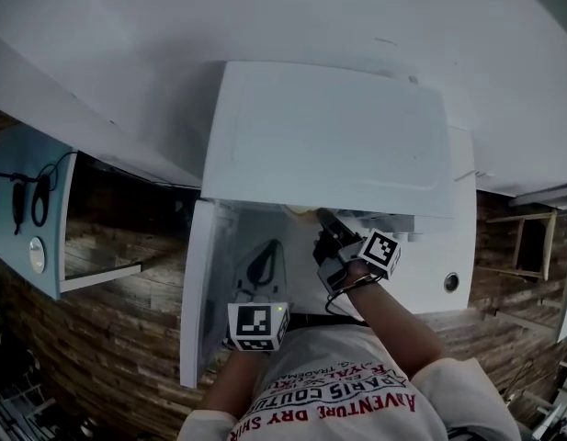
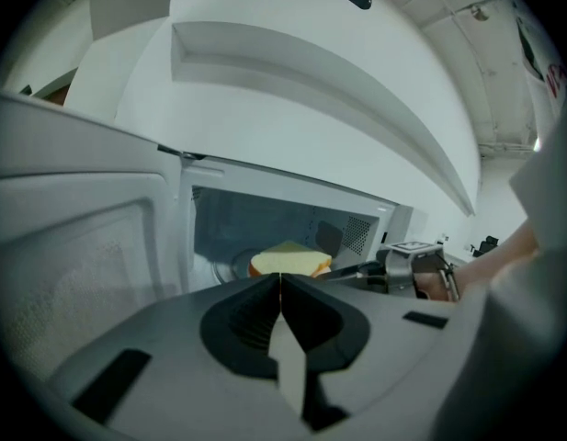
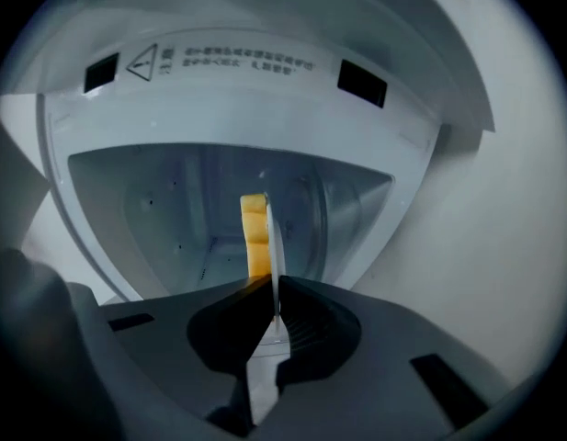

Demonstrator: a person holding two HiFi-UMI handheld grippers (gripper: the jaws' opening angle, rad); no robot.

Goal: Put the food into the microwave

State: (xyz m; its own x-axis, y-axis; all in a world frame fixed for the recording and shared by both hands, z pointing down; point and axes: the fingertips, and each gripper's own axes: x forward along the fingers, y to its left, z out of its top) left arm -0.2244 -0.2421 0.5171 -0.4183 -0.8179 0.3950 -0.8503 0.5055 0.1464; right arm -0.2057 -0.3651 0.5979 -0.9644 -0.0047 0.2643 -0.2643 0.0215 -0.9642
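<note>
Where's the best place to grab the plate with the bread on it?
Pinch the plate by its thin rim, coming in through the open front of the microwave, like the right tool does: the bread fills the middle.

I seem to be in a small kitchen corner. A white microwave point(image 1: 329, 145) fills the middle of my head view with its door point(image 1: 196, 292) swung open at lower left, plain white walls point(image 1: 292, 16) run across the top, and a wood-plank floor point(image 1: 108, 310) shows along the lower edges. A pale blue panel point(image 1: 26, 163) hung with dark cables point(image 1: 39, 196) at far left suggests a rigged test room rather than a home, though I can't tell for sure.
</note>
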